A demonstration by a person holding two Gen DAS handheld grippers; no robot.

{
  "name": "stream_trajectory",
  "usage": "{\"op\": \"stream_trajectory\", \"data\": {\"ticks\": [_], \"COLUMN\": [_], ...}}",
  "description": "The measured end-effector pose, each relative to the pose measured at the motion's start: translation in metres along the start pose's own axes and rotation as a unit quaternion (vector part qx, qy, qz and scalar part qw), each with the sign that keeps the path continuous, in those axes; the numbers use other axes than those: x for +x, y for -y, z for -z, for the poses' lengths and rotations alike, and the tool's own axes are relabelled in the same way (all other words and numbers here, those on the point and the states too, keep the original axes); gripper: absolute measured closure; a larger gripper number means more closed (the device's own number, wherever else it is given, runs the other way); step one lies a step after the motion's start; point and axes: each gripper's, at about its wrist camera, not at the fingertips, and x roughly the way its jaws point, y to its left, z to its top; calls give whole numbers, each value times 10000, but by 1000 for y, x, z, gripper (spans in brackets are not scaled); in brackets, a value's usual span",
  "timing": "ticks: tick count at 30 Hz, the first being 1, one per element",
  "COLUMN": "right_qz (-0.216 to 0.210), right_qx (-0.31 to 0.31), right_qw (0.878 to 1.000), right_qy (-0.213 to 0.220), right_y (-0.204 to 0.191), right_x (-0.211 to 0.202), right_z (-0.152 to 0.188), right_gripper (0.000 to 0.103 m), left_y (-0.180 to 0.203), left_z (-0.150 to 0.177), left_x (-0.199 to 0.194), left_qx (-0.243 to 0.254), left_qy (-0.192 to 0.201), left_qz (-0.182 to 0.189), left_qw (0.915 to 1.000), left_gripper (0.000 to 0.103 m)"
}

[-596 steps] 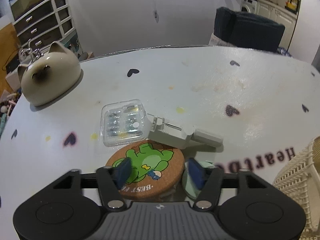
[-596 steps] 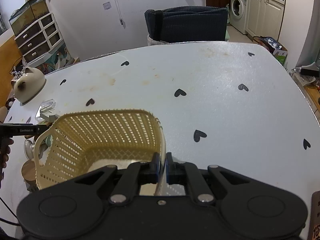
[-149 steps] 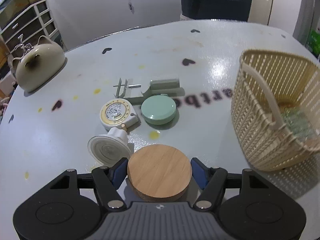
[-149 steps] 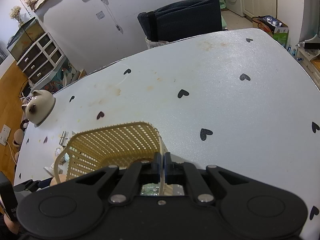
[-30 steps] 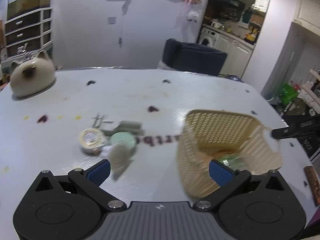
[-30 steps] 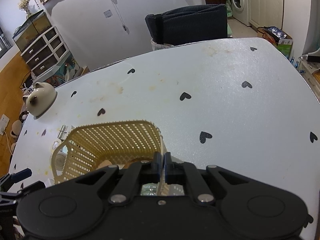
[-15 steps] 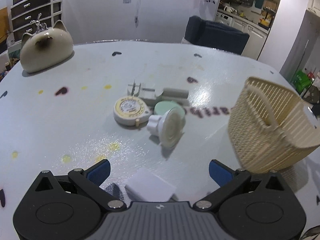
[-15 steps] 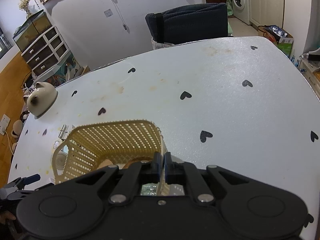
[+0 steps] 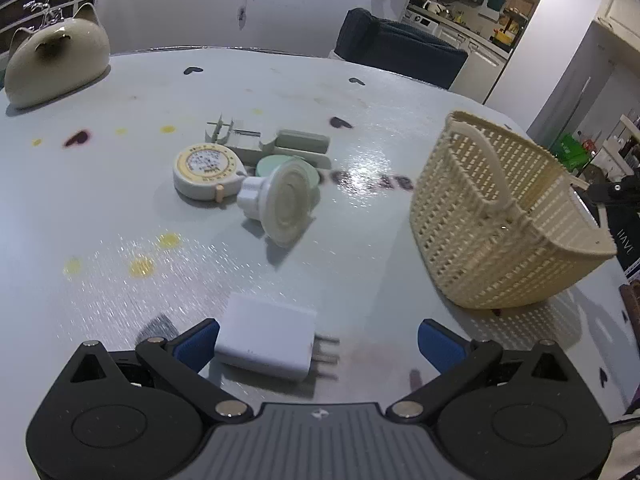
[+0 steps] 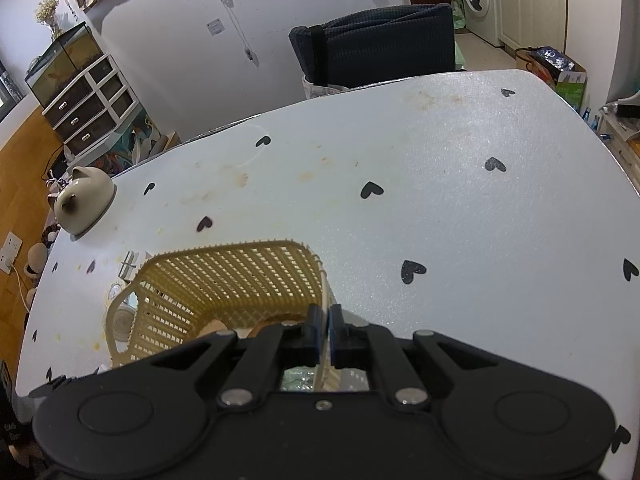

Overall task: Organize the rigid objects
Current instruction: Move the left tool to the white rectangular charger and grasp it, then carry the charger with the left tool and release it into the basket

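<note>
Left gripper (image 9: 318, 344) spread wide around charger (image 9: 266, 338): light, rigid, slick; pinch flat sides. Right gripper (image 10: 323, 326) clamped on basket (image 10: 224, 280) rim.

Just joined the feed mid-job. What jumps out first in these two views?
The cream lattice basket stands at the right of the table, its rim pinched by the shut right gripper. The open left gripper hangs low over a white plug adapter; a tape measure and round pieces cluster mid-table.

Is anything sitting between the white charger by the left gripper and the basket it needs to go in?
Nothing visible. The white charger lies inside the open left gripper, and only bare table separates it from the basket, whose rim the right gripper pinches.
</note>
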Motion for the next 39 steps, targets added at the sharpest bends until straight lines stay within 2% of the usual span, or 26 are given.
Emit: {"op": "stream_trajectory", "data": {"ticks": [3, 5, 7, 12, 16, 20, 22, 34, 39], "right_qz": [6, 22, 34, 35, 27, 27, 28, 40, 51], "right_qx": [0, -12, -28, -29, -16, -15, -16, -35, -51], "right_qw": [10000, 10000, 10000, 10000, 10000, 10000, 10000, 10000, 10000], "right_qy": [-25, -33, -38, -43, -41, -40, -41, -44, -45], "right_y": [0, -1, -1, -1, -1, -1, -1, -1, -2], "right_x": [2, 2, 3, 3, 3, 3, 3, 3, 3], "right_z": [0, 0, 0, 0, 0, 0, 0, 0, 0], "right_gripper": [98, 98, 98, 98, 98, 98, 98, 98, 98], "left_y": [2, 3, 1, 0, 1, 3, 3, 9, 16], "left_z": [3, 3, 2, -2, -3, -4, -4, -8, -15], "left_x": [-3, -4, -5, -6, -6, -6, -5, -5, -3], "left_qx": [-156, -236, -325, -343, -282, -263, -249, -260, -102], "left_qy": [82, 128, 176, 173, 132, 125, 115, -34, -183], "left_qz": [-5, -108, -169, -153, -159, -173, -214, -391, -533], "left_qw": [9998, 9996, 9992, 9991, 9994, 9994, 9994, 9989, 9984], "left_gripper": [3, 11, 24, 37, 45, 49, 55, 55, 55]}}
